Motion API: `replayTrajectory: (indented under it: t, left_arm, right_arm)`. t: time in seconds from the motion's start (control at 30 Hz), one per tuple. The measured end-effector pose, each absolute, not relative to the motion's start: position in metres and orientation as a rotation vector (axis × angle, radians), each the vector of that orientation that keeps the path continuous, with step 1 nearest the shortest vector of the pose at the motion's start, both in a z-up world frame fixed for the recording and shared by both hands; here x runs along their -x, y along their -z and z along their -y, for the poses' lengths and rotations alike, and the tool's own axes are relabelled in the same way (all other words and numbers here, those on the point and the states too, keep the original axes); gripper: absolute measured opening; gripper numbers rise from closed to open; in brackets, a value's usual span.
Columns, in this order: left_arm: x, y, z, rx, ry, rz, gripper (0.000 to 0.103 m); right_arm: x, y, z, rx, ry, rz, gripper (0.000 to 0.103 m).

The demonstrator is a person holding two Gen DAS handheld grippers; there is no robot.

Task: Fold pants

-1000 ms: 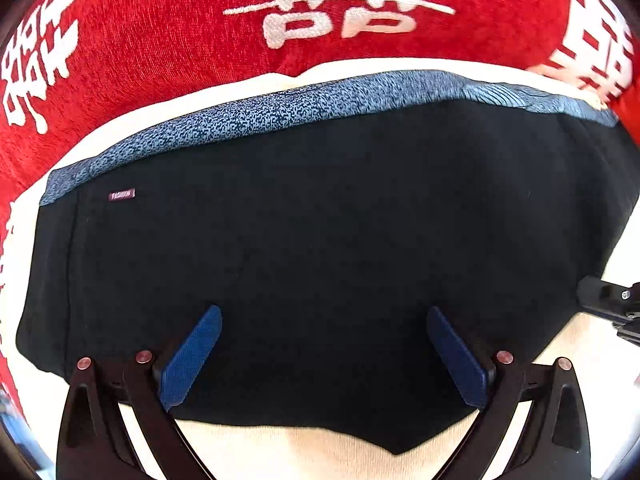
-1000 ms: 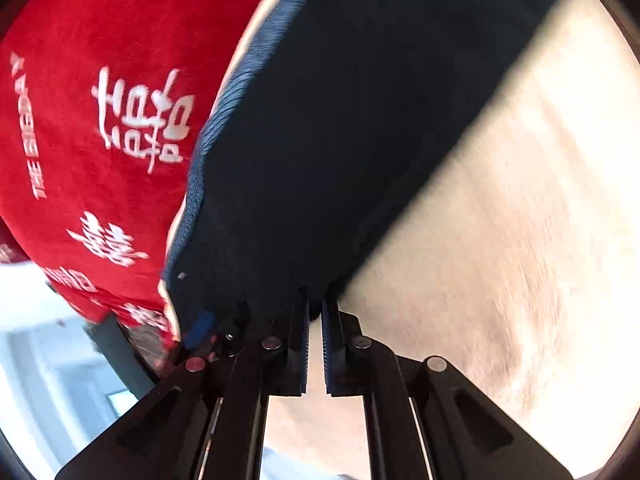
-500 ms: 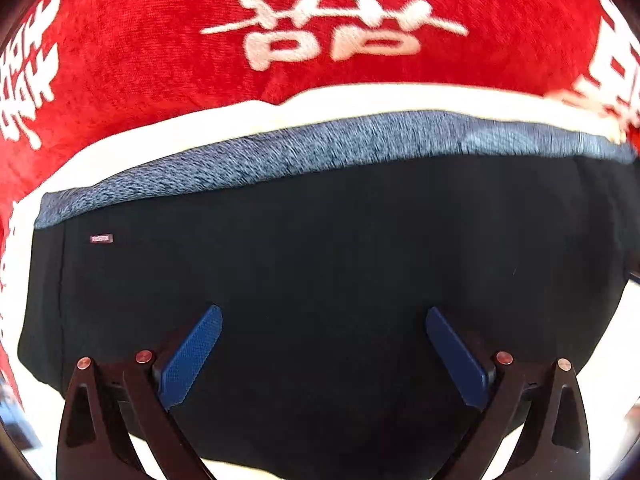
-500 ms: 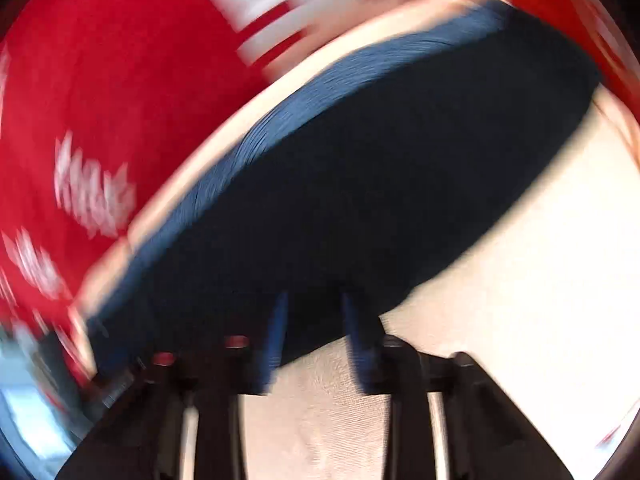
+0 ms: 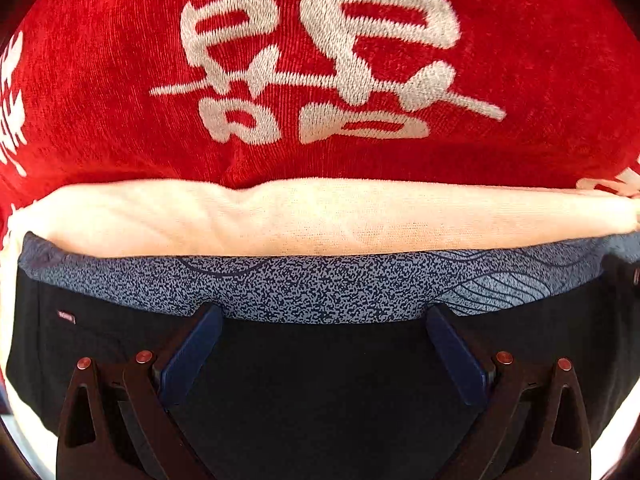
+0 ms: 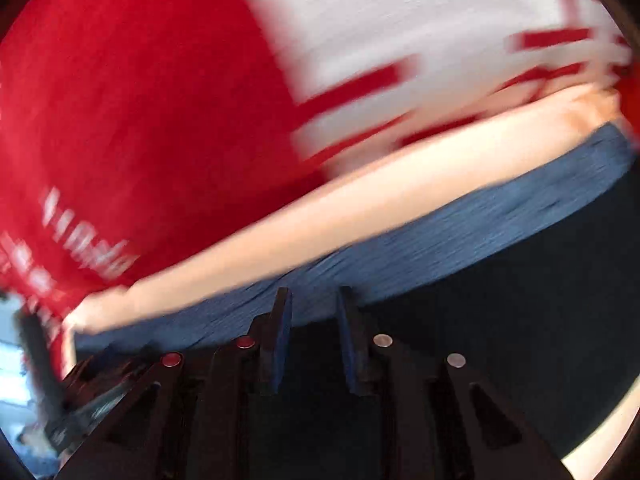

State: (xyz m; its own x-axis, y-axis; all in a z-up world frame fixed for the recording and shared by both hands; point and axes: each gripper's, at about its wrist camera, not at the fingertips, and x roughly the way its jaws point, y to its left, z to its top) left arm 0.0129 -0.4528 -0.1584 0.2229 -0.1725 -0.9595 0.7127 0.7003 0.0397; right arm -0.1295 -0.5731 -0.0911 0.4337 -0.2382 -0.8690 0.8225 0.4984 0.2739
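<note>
The black pants (image 5: 320, 380) lie flat on a cream cloth (image 5: 280, 220), with their blue-grey speckled waistband (image 5: 320, 288) at the far edge. My left gripper (image 5: 322, 316) is open wide over the pants, fingertips at the waistband, holding nothing. In the blurred right wrist view the pants (image 6: 500, 320) and waistband (image 6: 440, 240) run diagonally. My right gripper (image 6: 312, 300) hovers over them near the waistband, its fingers a small gap apart and empty.
A red blanket with white characters (image 5: 320, 80) lies beyond the cream cloth and also fills the upper part of the right wrist view (image 6: 140, 100). A dark object (image 6: 36, 344) stands at the left edge there.
My left gripper has moved forward over the pants to the waistband. My right gripper has let go of the pants' edge, opened a little and swung toward the waistband.
</note>
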Motion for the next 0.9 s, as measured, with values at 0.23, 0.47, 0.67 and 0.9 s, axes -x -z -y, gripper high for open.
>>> replayTrajectory:
  t: [0.23, 0.47, 0.67, 0.9]
  left_arm:
    - [0.019, 0.143, 0.449, -0.657, 0.634, -1.125, 0.103]
    - [0.068, 0.102, 0.456, -0.715, 0.711, -1.123, 0.103]
    - [0.142, 0.097, 0.49, -0.721, 0.812, -1.172, 0.103]
    - [0.199, 0.103, 0.53, -0.698, 0.87, -1.196, 0.103]
  right_arm:
    - [0.2, 0.064, 0.609, -0.847, 0.934, -0.848, 0.029]
    - [0.286, 0.056, 0.559, -1.036, 0.794, -0.822, 0.034]
    - [0.354, 0.074, 0.554, -1.148, 0.826, -0.82, 0.034]
    - [0.376, 0.083, 0.583, -1.234, 0.803, -0.682, 0.035]
